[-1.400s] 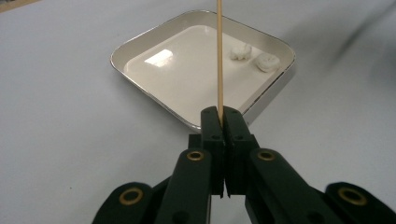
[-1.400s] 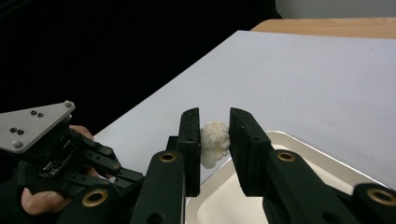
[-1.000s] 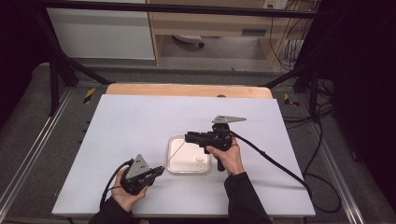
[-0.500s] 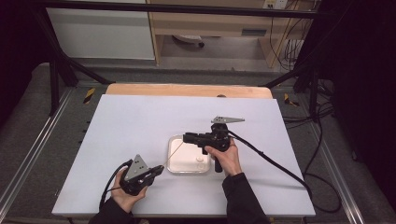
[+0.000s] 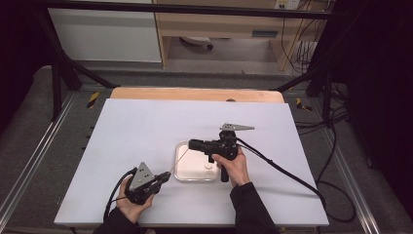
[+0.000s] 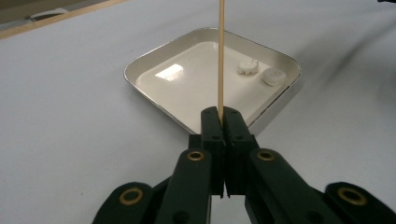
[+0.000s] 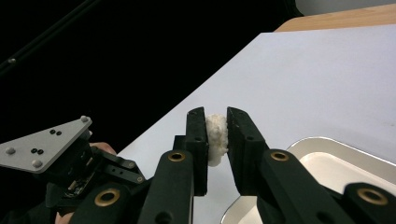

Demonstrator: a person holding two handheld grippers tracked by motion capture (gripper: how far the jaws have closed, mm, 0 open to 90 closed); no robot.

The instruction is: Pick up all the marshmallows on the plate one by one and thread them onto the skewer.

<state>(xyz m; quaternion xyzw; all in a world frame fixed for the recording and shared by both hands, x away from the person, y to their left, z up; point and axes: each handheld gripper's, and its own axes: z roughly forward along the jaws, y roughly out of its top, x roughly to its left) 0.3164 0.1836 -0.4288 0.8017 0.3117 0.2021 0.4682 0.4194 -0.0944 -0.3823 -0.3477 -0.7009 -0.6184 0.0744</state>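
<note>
While left tool (image 6: 223,122) pinches skewer (image 6: 221,56) over tray (image 6: 140,70), right tool (image 7: 216,133), closing, clamps white lump (image 7: 216,135)

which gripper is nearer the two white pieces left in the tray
Right. The right gripper hovers over the tray holding the white pieces; the left gripper sits outside it.

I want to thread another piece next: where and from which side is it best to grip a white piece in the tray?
Probably grip the white piece across its flat round sides, coming from above: it lies in the tray behind raised walls that block a level approach.
</note>
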